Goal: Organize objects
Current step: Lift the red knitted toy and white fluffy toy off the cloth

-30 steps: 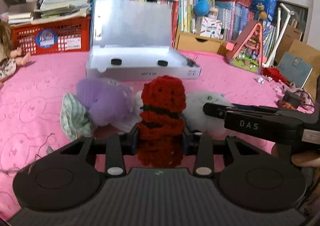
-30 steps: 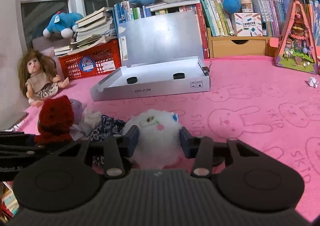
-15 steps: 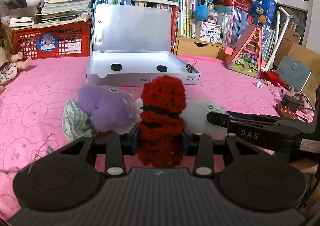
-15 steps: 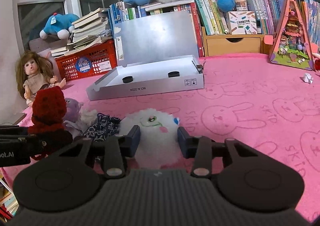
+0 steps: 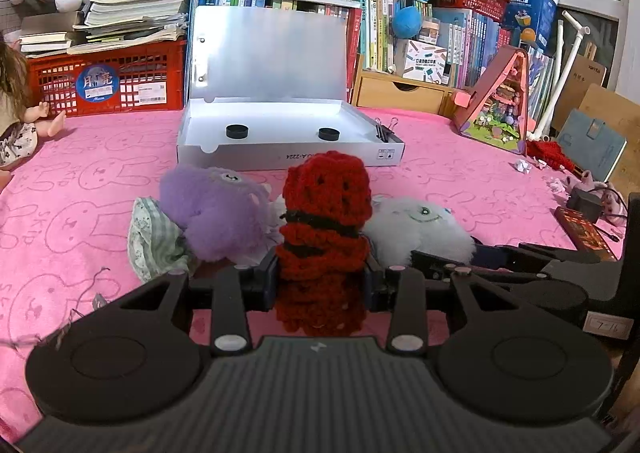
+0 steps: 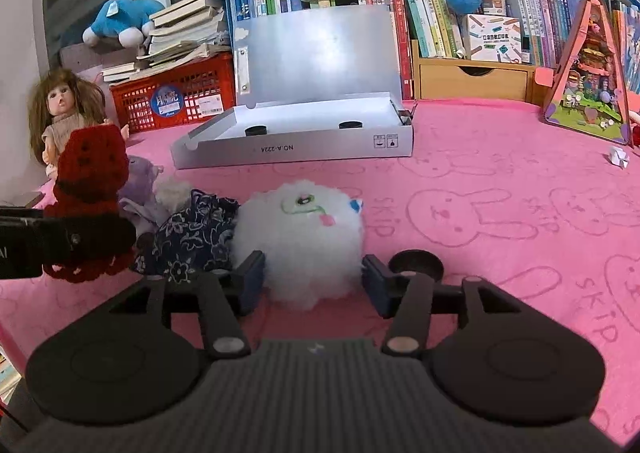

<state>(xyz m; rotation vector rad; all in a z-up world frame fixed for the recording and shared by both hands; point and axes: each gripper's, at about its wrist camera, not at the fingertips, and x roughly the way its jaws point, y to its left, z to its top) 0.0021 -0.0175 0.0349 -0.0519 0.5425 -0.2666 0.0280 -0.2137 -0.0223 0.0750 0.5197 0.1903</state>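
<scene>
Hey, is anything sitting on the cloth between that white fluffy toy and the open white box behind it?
Nothing visible. In the right wrist view, bare pink cloth runs from the white fluffy toy to the open white box. The navy floral fabric and purple plush lie off to its left.

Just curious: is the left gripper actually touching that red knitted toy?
Touching. The left wrist view shows the left gripper with both pads pressed into the red knitted toy.

A red crocheted toy (image 5: 322,213) with a black band stands upright. Left of it a fluffy purple plush (image 5: 216,209) lies on pink cloth; right of it sits a fluffy white plush (image 6: 300,237). Farther back, a white box (image 5: 288,133) lies open, lid upright.
</scene>
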